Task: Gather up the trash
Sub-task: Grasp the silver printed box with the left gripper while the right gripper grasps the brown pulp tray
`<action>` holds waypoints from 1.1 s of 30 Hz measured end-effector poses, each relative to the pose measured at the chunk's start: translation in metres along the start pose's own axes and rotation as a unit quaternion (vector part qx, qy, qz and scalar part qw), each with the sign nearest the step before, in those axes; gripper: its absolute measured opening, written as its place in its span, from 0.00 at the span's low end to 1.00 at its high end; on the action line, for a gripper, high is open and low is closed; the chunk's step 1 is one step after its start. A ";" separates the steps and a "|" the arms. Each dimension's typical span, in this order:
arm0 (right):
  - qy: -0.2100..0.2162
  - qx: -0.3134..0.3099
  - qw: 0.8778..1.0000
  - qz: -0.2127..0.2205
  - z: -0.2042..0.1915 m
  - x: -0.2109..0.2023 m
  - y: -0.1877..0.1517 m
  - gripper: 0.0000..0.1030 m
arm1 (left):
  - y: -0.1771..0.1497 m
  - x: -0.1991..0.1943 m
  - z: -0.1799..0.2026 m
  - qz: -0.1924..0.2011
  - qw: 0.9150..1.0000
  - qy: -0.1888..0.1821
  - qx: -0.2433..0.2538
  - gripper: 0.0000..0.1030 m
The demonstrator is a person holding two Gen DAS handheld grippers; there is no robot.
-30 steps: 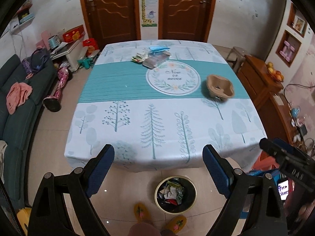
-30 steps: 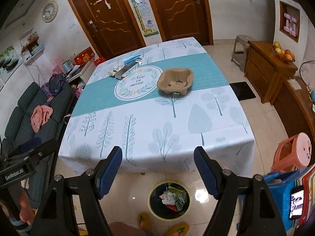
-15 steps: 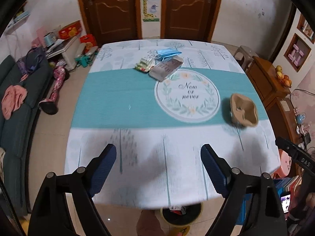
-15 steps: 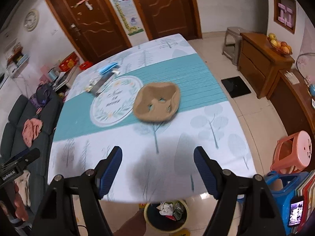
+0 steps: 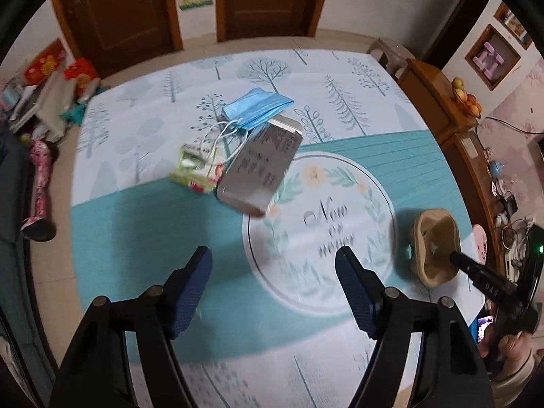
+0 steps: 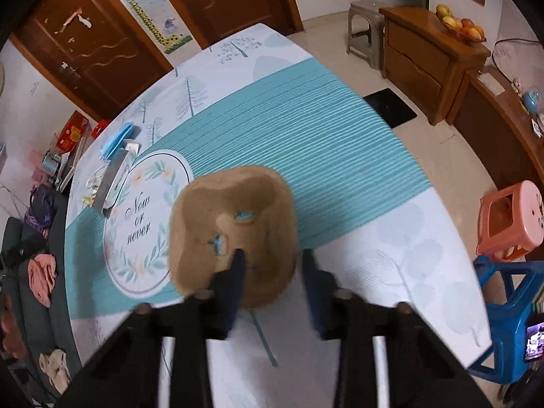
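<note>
A brown pulp cup carrier [image 6: 234, 234] lies on the table. My right gripper [image 6: 272, 265] is open, its jaws astride the carrier's near right rim, one finger [image 6: 234, 272] over the inside. In the left wrist view the carrier [image 5: 437, 246] is at the right with the right gripper's tip at it. My left gripper [image 5: 273, 268] is open and empty above the teal band. Beyond it lie a silver foil packet [image 5: 261, 166], a blue face mask [image 5: 256, 107] and a small green-and-red wrapper [image 5: 197, 173].
The table [image 5: 136, 238] has a tree-print cloth with a round "Now or never" emblem [image 5: 323, 227]. A wooden sideboard [image 6: 428, 57], grey stool [image 6: 363, 30], pink stool [image 6: 510, 217] and blue stool [image 6: 510, 323] stand to the right. A sofa [image 6: 30, 272] is left.
Both grippers have moved forward over the table; the bin on the floor has left view. The right gripper has narrowed and reached the cup carrier's rim. The left has neared the foil packet.
</note>
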State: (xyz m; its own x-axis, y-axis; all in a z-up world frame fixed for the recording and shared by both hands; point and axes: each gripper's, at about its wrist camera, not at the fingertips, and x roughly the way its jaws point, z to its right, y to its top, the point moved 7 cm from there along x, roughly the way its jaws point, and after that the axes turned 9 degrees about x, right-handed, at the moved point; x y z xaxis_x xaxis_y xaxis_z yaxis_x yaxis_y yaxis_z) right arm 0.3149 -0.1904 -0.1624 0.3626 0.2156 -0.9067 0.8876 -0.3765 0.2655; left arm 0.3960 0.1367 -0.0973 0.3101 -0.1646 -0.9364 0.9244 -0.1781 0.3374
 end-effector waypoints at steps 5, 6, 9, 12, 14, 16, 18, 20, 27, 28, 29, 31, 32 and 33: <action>0.011 0.011 1.000 0.012 -0.022 0.010 0.009 0.12 | 0.024 0.040 -0.014 -0.025 0.999 -0.019 0.028 0.71; 0.015 0.014 1.000 0.013 -0.029 0.013 0.011 0.12 | 0.027 0.047 -0.016 -0.030 0.999 -0.022 0.033 0.71; 0.021 0.015 0.999 0.019 -0.045 0.017 0.012 0.12 | 0.034 0.063 -0.017 -0.040 0.997 -0.032 0.053 0.71; 0.031 0.016 0.999 0.026 -0.060 0.018 0.013 0.12 | 0.038 0.077 -0.021 -0.046 0.996 -0.031 0.065 0.71; 0.039 0.015 0.999 0.031 -0.069 0.017 0.013 0.11 | 0.042 0.083 -0.024 -0.046 0.996 -0.039 0.066 0.71; 0.045 0.014 0.998 0.035 -0.076 0.016 0.014 0.11 | 0.045 0.087 -0.025 -0.042 0.996 -0.046 0.069 0.71; 0.051 0.015 0.998 0.040 -0.081 0.014 0.013 0.10 | 0.048 0.090 -0.027 -0.037 0.995 -0.057 0.074 0.71; 0.058 0.019 0.997 0.044 -0.084 0.012 0.012 0.10 | 0.049 0.092 -0.026 -0.036 0.994 -0.070 0.079 0.71; 0.069 0.030 0.996 0.047 -0.086 0.013 0.007 0.09 | 0.052 0.095 -0.020 -0.029 0.989 -0.104 0.102 0.71; 0.069 0.031 0.996 0.048 -0.086 0.013 0.007 0.09 | 0.052 0.094 -0.020 -0.025 0.989 -0.104 0.105 0.71; 0.069 0.032 0.996 0.049 -0.085 0.013 0.006 0.09 | 0.052 0.094 -0.020 -0.025 0.988 -0.103 0.109 0.71; 0.071 0.038 0.996 0.048 -0.084 0.014 0.005 0.10 | 0.052 0.097 -0.020 -0.031 0.988 -0.094 0.116 0.71; 0.072 0.039 0.995 0.048 -0.084 0.015 0.005 0.10 | 0.052 0.100 -0.021 -0.035 0.988 -0.089 0.120 0.71; 0.071 0.039 0.995 0.049 -0.083 0.015 0.006 0.10 | 0.053 0.101 -0.021 -0.037 0.988 -0.086 0.122 0.71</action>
State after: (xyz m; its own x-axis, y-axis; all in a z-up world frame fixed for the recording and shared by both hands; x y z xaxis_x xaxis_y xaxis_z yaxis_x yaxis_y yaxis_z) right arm 0.3491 -0.1141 -0.1472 0.4881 0.2977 -0.8204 0.8230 -0.4698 0.3192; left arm 0.4807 0.1313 -0.1764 0.1824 -0.3015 -0.9359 0.8558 -0.4200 0.3021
